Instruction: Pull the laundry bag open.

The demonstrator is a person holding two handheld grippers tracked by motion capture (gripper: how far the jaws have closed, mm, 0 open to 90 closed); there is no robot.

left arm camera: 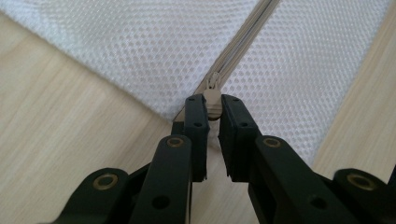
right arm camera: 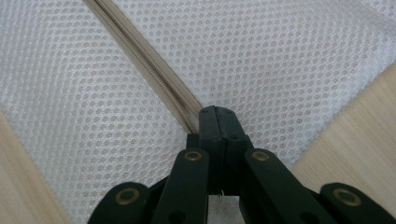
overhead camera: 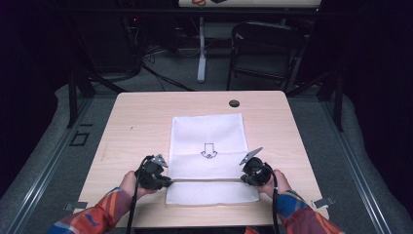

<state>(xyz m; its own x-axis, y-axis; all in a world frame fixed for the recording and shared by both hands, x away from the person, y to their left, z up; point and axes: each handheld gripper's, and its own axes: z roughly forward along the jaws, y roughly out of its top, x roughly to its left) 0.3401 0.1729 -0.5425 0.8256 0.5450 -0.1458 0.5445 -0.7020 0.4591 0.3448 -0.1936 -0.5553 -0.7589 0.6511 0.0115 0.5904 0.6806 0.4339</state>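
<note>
From my end the high view is lit pretty unevenly: the pale wooden table (overhead camera: 146, 122) and the white mesh zip bag (overhead camera: 208, 141) sit in a bright pool of light from above, while the floor and the black folding chair (overhead camera: 263, 48) behind fade into near-black murk, and the whole shot looks soft and a bit grainy. Both gripper views are evenly bright with no harsh glare, mesh holes crisp mid-frame. The black jaw linkages at the bottom go slightly soft.

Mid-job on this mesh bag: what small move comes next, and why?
Probably draw the left gripper along the zipper toward the right gripper: its jaws flank the pull tab, while the right is shut on the far end, anchoring the mesh bag.
</note>
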